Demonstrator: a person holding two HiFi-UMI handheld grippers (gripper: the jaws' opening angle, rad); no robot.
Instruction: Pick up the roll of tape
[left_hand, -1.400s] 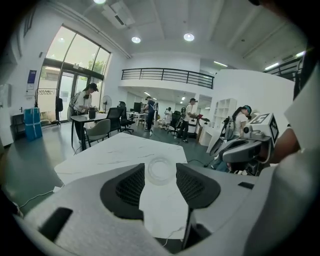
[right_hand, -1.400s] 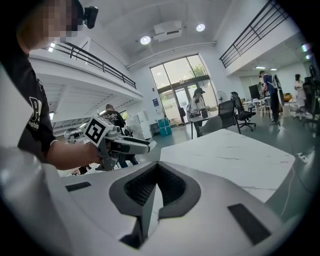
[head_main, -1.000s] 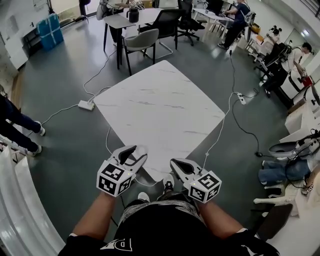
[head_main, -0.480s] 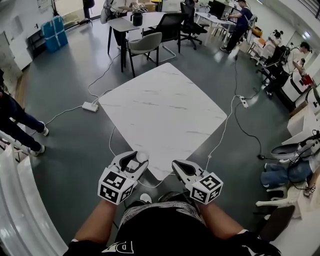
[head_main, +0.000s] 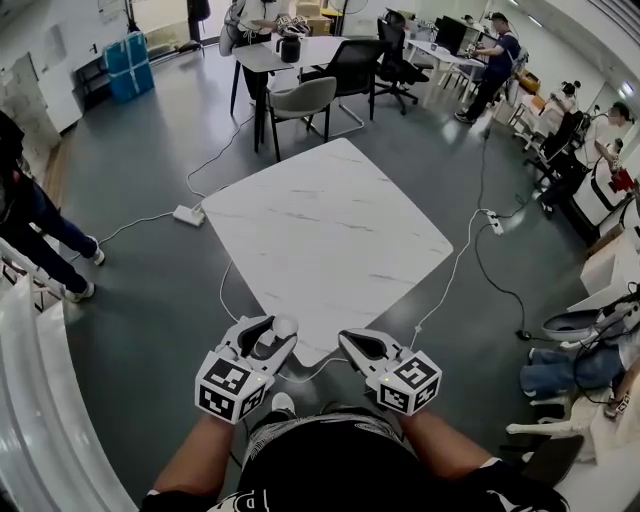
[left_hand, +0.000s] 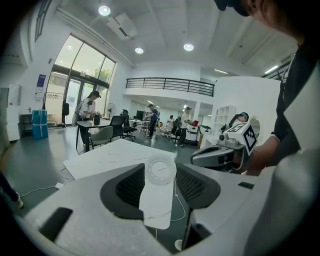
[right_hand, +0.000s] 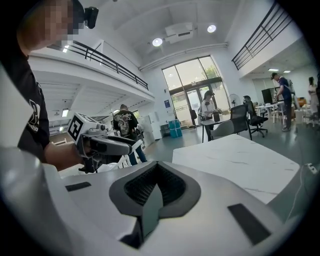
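A small translucent white roll of tape (head_main: 284, 326) sits between the jaws of my left gripper (head_main: 272, 335), which is shut on it. The left gripper view shows the roll (left_hand: 160, 172) end-on, pinched between the dark pads. My right gripper (head_main: 352, 343) is shut with nothing in it; its own view shows the jaws (right_hand: 150, 200) pressed together. Both grippers hang close to my body, just short of the near corner of the white marble table (head_main: 330, 230). The table top is bare.
White cables and a power strip (head_main: 188, 214) lie on the grey floor left of the table; another cable runs along its right. Chairs (head_main: 300, 100) and a second table stand beyond. A person (head_main: 40, 230) stands at the far left, with others at desks on the right.
Both grippers have drawn back from over the table's near corner toward my body, the tape still held in the left one. The table now lies a little farther off.
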